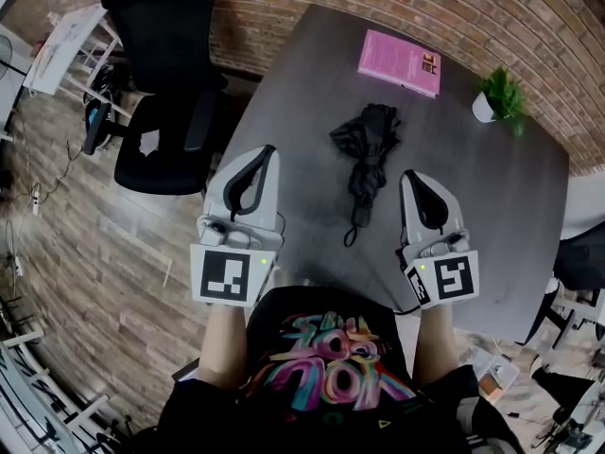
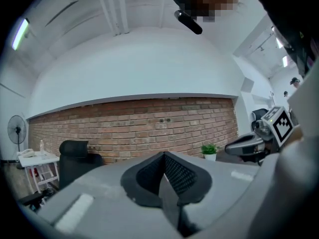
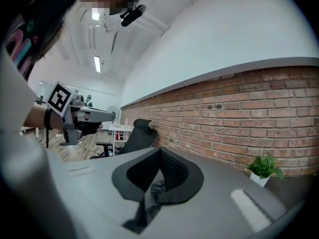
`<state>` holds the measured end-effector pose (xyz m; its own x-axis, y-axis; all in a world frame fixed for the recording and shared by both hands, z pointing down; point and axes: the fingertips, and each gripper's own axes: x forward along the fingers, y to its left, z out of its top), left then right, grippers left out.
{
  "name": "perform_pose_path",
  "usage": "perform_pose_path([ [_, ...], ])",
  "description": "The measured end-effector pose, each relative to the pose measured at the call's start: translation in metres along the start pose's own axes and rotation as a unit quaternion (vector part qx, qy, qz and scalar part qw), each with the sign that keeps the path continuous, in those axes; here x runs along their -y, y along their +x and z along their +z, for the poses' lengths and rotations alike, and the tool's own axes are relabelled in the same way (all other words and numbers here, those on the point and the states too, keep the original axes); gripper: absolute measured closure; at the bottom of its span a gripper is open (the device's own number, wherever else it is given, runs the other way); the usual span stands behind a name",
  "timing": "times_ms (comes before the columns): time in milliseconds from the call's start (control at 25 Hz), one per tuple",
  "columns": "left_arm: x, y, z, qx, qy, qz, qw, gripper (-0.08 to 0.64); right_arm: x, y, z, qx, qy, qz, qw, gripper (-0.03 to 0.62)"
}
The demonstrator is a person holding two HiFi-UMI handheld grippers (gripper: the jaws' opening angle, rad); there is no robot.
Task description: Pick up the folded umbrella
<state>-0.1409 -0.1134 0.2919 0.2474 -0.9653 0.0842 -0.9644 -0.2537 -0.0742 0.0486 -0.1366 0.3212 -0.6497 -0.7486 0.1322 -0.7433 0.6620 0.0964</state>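
The black folded umbrella [image 1: 367, 155] lies on the grey table [image 1: 492, 206], its strap end towards me. My left gripper [image 1: 268, 149] hovers over the table's left edge, left of the umbrella, with its jaws shut and empty. My right gripper [image 1: 409, 174] is just right of the umbrella's lower half, also shut with nothing held. In the left gripper view the pads of the left gripper [image 2: 163, 156] meet at the tip. In the right gripper view the right gripper [image 3: 159, 151] is closed too, and some dark fabric shows low behind its pads.
A pink book [image 1: 400, 61] lies at the table's far side. A small potted plant [image 1: 498, 96] stands at the far right corner by the brick wall. A black office chair [image 1: 165, 112] stands left of the table, near a white cart [image 1: 66, 50].
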Motion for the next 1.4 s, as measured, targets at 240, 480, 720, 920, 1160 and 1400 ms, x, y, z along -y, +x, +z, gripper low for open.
perform_pose_path([
  [240,0.012,0.029,0.009,0.011,0.011,-0.044,0.9989,0.558,0.018,-0.004,0.001,0.002,0.01,-0.041,0.999,0.592],
  [480,0.016,0.05,0.019,0.025,0.016,-0.092,0.9953,0.558,0.026,-0.008,0.002,-0.004,0.015,-0.088,0.996,0.592],
  [720,0.022,0.067,0.021,0.027,0.019,-0.133,0.9906,0.558,0.029,-0.006,0.0,-0.013,0.021,-0.128,0.991,0.592],
  [920,0.03,0.075,0.014,0.023,0.016,-0.15,0.9883,0.558,0.034,-0.004,-0.008,-0.022,0.031,-0.147,0.988,0.591],
  [1160,0.033,0.079,0.01,0.021,0.01,-0.148,0.9887,0.558,0.034,0.003,-0.021,-0.032,0.045,-0.132,0.99,0.591],
  [1400,0.029,0.08,0.002,0.011,0.006,-0.138,0.9903,0.558,0.031,0.018,-0.036,-0.047,0.054,-0.108,0.992,0.56],
])
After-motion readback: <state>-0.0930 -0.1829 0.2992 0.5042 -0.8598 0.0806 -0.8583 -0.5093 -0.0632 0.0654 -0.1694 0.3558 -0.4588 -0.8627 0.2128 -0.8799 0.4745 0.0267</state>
